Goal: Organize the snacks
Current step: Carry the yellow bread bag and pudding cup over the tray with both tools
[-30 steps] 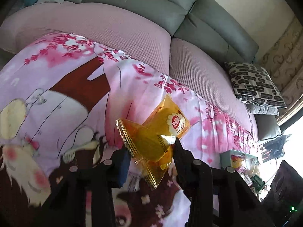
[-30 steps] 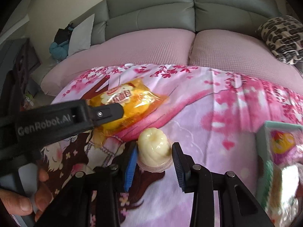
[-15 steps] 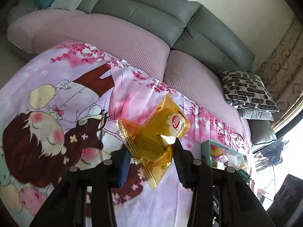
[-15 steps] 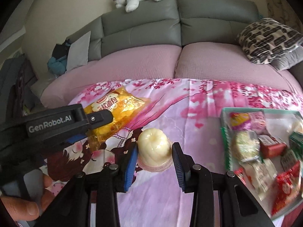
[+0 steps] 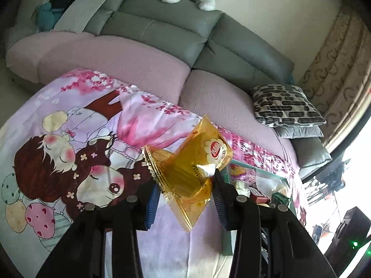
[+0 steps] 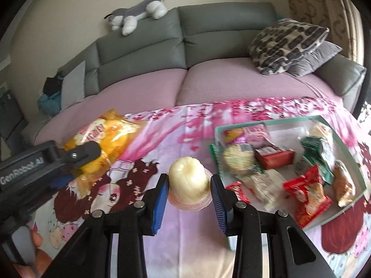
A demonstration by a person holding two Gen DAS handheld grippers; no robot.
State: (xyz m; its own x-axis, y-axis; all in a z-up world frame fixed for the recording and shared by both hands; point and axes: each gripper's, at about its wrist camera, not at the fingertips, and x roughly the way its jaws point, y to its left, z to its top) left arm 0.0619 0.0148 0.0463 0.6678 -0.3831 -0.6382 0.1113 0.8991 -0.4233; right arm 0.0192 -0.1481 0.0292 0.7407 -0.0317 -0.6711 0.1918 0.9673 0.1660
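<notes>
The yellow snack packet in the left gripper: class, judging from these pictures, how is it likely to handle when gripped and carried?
The yellow snack packet looks floppy: it creases between the left gripper pads. Its glossy film may be slippery. It probably weighs little, since its free end stands up unsupported.

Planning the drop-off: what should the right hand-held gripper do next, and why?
Probably carry the pale yellow jelly cup, clamped in the right hand-held gripper, rightward over the green-rimmed snack tray, which already holds other wrapped snacks, then release.

Snacks (image 6: 273, 157) in tray (image 6: 347, 162) on blanket (image 6: 185, 125)
</notes>
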